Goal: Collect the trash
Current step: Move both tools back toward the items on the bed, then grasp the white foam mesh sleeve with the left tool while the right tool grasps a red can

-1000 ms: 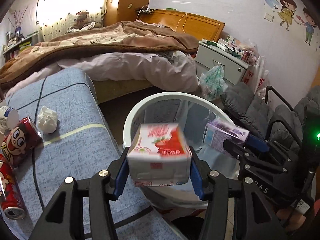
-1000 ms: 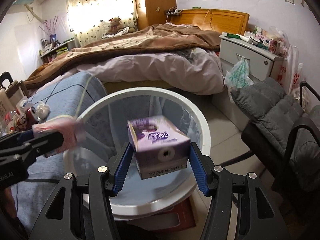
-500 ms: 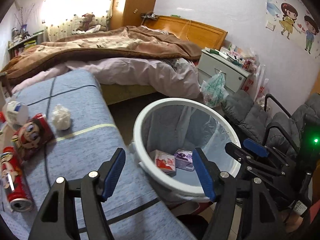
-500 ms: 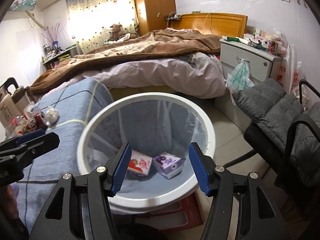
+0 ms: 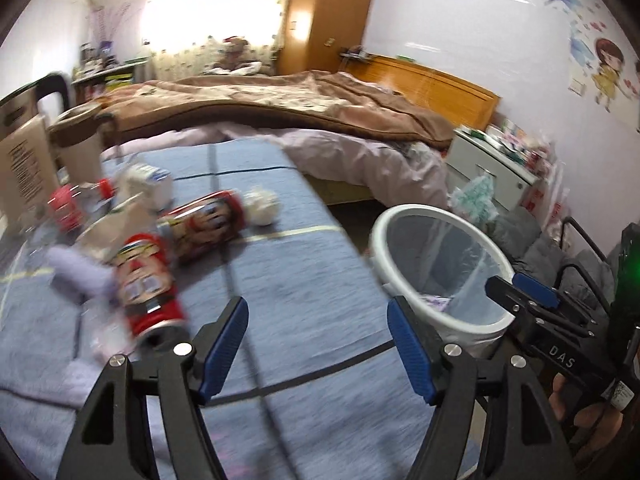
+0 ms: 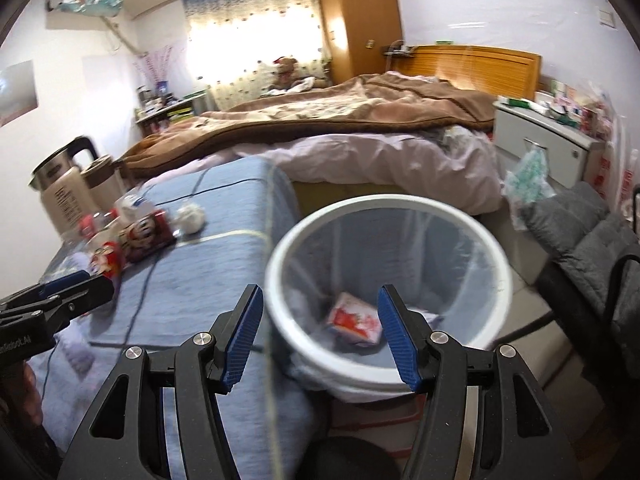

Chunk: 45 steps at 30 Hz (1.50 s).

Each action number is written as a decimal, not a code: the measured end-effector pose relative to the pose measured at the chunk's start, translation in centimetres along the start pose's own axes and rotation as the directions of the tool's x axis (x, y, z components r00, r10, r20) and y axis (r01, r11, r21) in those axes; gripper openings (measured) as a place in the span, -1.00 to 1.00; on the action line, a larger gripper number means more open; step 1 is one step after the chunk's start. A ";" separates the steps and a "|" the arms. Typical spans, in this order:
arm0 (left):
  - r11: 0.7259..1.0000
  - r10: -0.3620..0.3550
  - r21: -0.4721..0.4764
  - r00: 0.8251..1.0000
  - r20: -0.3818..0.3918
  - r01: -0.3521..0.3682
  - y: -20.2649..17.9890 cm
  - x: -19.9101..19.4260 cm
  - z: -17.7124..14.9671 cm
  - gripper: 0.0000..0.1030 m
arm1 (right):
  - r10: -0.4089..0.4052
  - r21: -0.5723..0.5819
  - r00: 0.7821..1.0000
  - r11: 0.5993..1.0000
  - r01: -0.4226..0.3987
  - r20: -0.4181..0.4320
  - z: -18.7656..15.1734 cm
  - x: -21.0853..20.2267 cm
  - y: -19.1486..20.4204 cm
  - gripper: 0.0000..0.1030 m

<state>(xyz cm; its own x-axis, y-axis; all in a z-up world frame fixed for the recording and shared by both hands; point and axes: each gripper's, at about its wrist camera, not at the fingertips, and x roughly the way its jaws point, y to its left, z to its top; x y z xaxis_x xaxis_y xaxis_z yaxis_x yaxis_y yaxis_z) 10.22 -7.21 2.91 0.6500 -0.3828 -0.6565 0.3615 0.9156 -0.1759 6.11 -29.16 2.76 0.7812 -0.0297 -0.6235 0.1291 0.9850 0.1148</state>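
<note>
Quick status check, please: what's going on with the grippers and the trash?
Left gripper opening, empty; right gripper open, empty. Red carton in bin. Cans wait on blue table.

Both cartons (image 6: 354, 320) dropped into bin (image 6: 496, 248), claws emptied

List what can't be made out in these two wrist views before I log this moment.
- Trash pile on the blue cloth, left wrist view: motion blur smears it; item count and labels unreadable.
- Bin contents, right wrist view: the red-and-white carton shows, but the right gripper's finger covers what lies beside it.
- Bin floor, left wrist view: hidden by the near rim.
</note>
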 end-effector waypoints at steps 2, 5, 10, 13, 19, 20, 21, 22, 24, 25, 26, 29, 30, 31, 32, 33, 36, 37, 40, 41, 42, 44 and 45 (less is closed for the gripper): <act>0.999 0.032 -0.012 0.999 -0.004 -0.032 1.3 -0.7 -0.7 0.44 | 0.028 -0.023 1.000 0.999 -0.028 -0.002 -0.2 0.2 1.2 0.17; 0.995 0.077 -0.056 0.997 -0.013 -0.078 3.6 -1.6 -1.8 0.44 | 0.050 -0.041 0.999 0.998 -0.051 -0.016 -0.7 0.5 2.8 0.17; 0.977 0.178 -0.113 0.983 -0.037 -0.181 6.9 -2.8 -3.6 0.46 | 0.097 -0.083 0.995 0.992 -0.099 -0.035 -1.3 1.1 5.6 0.17; 0.966 0.205 -0.150 0.977 -0.052 -0.211 8.4 -3.5 -4.8 0.51 | 0.124 -0.097 0.991 0.987 -0.128 -0.043 -1.5 1.5 6.8 0.17; 0.937 0.186 -0.280 0.977 -0.107 -0.209 10.5 -3.1 -6.8 0.53 | 0.162 -0.131 0.985 0.977 -0.169 -0.062 -1.9 2.1 9.0 0.17; 0.930 0.172 -0.307 0.978 -0.117 -0.201 10.7 -2.8 -7.0 0.53 | 0.165 -0.136 0.984 0.976 -0.173 -0.064 -2.0 2.1 9.1 0.17; 0.924 0.149 -0.335 0.981 -0.122 -0.182 10.9 -2.4 -7.1 0.53 | 0.170 -0.140 0.983 0.974 -0.178 -0.066 -2.0 2.2 9.3 0.17; 0.921 0.131 -0.353 0.984 -0.121 -0.166 11.1 -2.2 -7.2 0.53 | 0.174 -0.142 0.982 0.973 -0.182 -0.067 -2.0 2.2 9.5 0.17; 0.914 0.131 -0.371 0.985 -0.115 -0.165 11.2 -1.9 -7.1 0.53 | 0.176 -0.145 0.982 0.972 -0.184 -0.065 -2.1 2.1 9.5 0.17; 0.913 0.131 -0.374 0.985 -0.109 -0.163 11.2 -1.7 -6.9 0.53 | 0.175 -0.144 0.982 0.972 -0.183 -0.066 -2.0 2.1 9.4 0.17; 0.909 0.128 -0.384 0.985 -0.112 -0.162 11.3 -1.3 -6.7 0.53 | 0.174 -0.141 0.983 0.973 -0.182 -0.065 -2.0 2.1 9.3 0.17; 0.900 0.133 -0.404 0.986 -0.103 -0.164 11.5 -0.5 -6.4 0.53 | 0.171 -0.133 0.983 0.975 -0.178 -0.063 -1.9 2.1 9.3 0.17; 0.899 0.144 -0.402 0.984 -0.100 -0.173 11.4 -0.5 -6.2 0.52 | 0.168 -0.136 0.984 0.975 -0.175 -0.062 -1.9 2.1 9.3 0.17; 0.899 0.151 -0.399 0.984 -0.097 -0.178 11.4 -0.4 -6.2 0.45 | 0.169 -0.141 0.984 0.974 -0.177 -0.063 -1.9 2.1 9.4 0.17; 0.899 0.152 -0.401 0.984 -0.097 -0.178 11.4 -0.3 -6.2 0.39 | 0.168 -0.145 0.984 0.974 -0.176 -0.066 -1.8 2.2 9.6 0.17; 0.900 0.150 -0.400 0.984 -0.093 -0.174 11.5 -0.4 -6.2 0.27 | 0.168 -0.146 0.984 0.973 -0.176 -0.066 -1.8 2.2 9.7 0.17; 0.899 0.124 -0.412 0.989 -0.081 -0.147 12.0 -0.6 -6.2 0.00 | 0.172 -0.147 0.982 0.972 -0.181 -0.074 -1.7 2.5 10.3 0.17; 0.899 0.120 -0.414 0.990 -0.074 -0.140 12.2 -0.8 -6.3 -0.04 | 0.174 -0.148 0.982 0.972 -0.184 -0.075 -1.7 2.5 10.5 0.17; 0.902 0.123 -0.408 0.990 -0.066 -0.139 13.0 -1.4 -6.4 -0.06 | 0.185 -0.160 0.980 0.968 -0.195 -0.077 -1.6 2.6 11.4 0.17; 0.903 0.129 -0.405 0.990 -0.065 -0.144 13.3 -1.7 -6.4 -0.07 | 0.188 -0.166 0.979 0.966 -0.198 -0.077 -1.6 2.7 11.8 0.17; 0.903 0.137 -0.402 0.988 -0.065 -0.151 13.6 -2.0 -6.4 -0.07 | 0.190 -0.169 0.979 0.965 -0.201 -0.078 -1.5 2.7 12.1 0.17; 0.904 0.139 -0.399 0.988 -0.061 -0.152 14.1 -2.5 -6.5 -0.08 | 0.203 -0.174 0.976 0.961 -0.214 -0.078 -1.5 2.8 12.7 0.17; 0.904 0.138 -0.399 0.989 -0.060 -0.150 14.4 -2.8 -6.5 -0.08 | 0.212 -0.177 0.974 0.959 -0.224 -0.082 -1.5 2.9 13.3 0.17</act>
<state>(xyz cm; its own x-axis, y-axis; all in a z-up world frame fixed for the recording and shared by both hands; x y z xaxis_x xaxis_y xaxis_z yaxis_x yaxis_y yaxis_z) 9.26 7.82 -2.56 0.6526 -0.2449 -0.7170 -0.0377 0.9347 -0.3536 9.23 -15.95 1.32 0.7377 0.1941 -0.6466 -0.1589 0.9808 0.1131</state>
